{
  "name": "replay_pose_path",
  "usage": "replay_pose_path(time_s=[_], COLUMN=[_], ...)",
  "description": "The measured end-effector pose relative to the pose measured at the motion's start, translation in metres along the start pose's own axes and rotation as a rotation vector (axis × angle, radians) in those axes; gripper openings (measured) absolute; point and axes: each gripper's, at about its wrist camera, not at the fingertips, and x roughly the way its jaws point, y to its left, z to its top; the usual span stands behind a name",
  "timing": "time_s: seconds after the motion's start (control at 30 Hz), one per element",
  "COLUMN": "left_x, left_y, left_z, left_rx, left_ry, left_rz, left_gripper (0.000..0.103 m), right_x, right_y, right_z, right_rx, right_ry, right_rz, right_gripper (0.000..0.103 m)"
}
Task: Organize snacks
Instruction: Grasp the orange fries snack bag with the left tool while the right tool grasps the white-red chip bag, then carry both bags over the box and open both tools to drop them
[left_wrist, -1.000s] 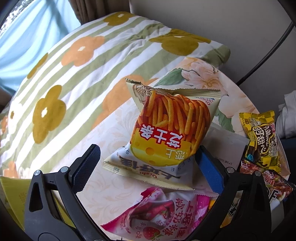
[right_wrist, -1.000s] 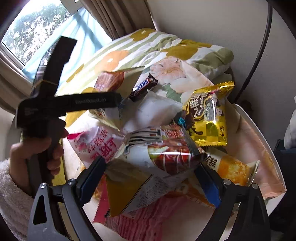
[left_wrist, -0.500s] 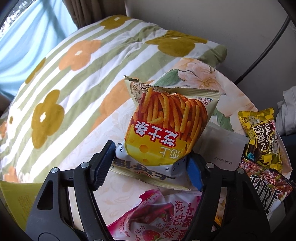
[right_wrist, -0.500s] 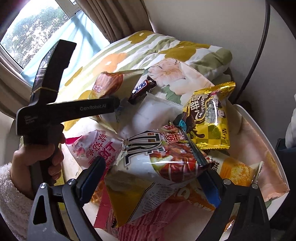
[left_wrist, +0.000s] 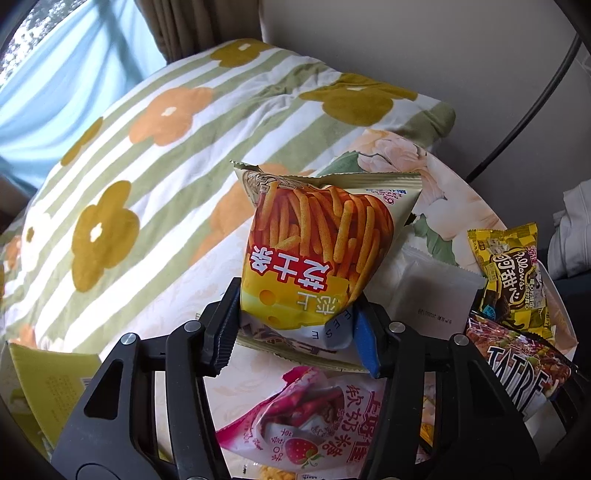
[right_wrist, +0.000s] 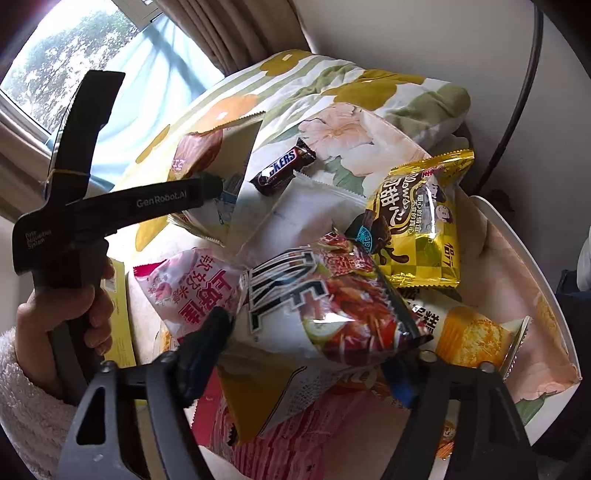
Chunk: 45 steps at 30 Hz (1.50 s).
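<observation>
My left gripper (left_wrist: 295, 328) is shut on the lower end of the cheese-stick snack bag (left_wrist: 317, 251), which stands upright above the flowered cloth. It shows at the left of the right wrist view (right_wrist: 210, 192), pinching that same bag (right_wrist: 218, 162). My right gripper (right_wrist: 314, 354) is shut on the white and red TATRE chip bag (right_wrist: 314, 314), held over the snack pile. That bag also shows in the left wrist view (left_wrist: 517, 369).
A pink strawberry bag (left_wrist: 306, 424), a yellow chocolate bag (right_wrist: 417, 218), a Snickers bar (right_wrist: 282, 170), a white pouch (right_wrist: 295, 218) and a yellow cracker bag (right_wrist: 469, 336) lie around. A flowered pillow (left_wrist: 147, 129) is behind; a white tray rim (right_wrist: 535, 273) curves at right.
Both grippers closed, the left on the cheese-stick bag and the right on the chip bag. The chip bag has risen slightly.
</observation>
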Motion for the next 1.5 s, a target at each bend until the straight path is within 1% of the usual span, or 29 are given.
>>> replay_pose_path(time_s=[0.03,0.13,0.3,0.4,0.5,0.63,0.83,1.0,1.13,1.23,1.33,1.5], left_x=[-0.003,-0.015,-0.040,-0.060,-0.084,-0.119,-0.166,-0.199,-0.224,-0.238,-0.247,-0.253], left_y=[0.001,0.002,0.002,0.002,0.003,0.008,0.025,0.055,0.086,0.113,0.141,0.190], left_z=[0.000,0.000,0.000,-0.002,-0.005,-0.012,-0.031,-0.055,-0.082,-0.106,-0.133,-0.180], left_rx=[-0.004,-0.019,-0.048,-0.073,-0.110,-0.173,-0.283,-0.398,-0.471,-0.524,-0.569,-0.624], left_ry=[-0.004,-0.019,-0.042,-0.063,-0.088,-0.132,-0.176,-0.198,-0.217,-0.223,-0.221,-0.191], left_rz=[0.003,0.017,0.036,0.047,0.054,0.077,0.129,0.174,0.229,0.258,0.269,0.291], left_gripper=[0.050,0.050,0.050,0.050,0.050,0.050,0.050,0.050,0.050,0.050,0.050,0.050], right_x=[-0.002,-0.009,-0.028,-0.045,-0.062,-0.083,-0.106,-0.111,-0.113,-0.112,-0.108,-0.089], right_y=[-0.001,-0.001,0.000,0.001,0.006,0.016,0.040,0.075,0.112,0.143,0.177,0.234], right_z=[0.000,0.000,0.000,0.004,0.012,0.028,0.054,0.068,0.068,0.064,0.054,0.033], right_rx=[-0.003,-0.013,-0.044,-0.080,-0.133,-0.211,-0.370,-0.502,-0.584,-0.637,-0.683,-0.715], right_ry=[0.000,-0.003,-0.023,-0.050,-0.082,-0.120,-0.143,-0.129,-0.123,-0.120,-0.111,-0.073], right_rz=[0.006,0.017,0.043,0.055,0.071,0.118,0.197,0.275,0.328,0.361,0.388,0.418], right_gripper=[0.062,0.061,0.060,0.060,0.060,0.060,0.060,0.060,0.060,0.060,0.060,0.060])
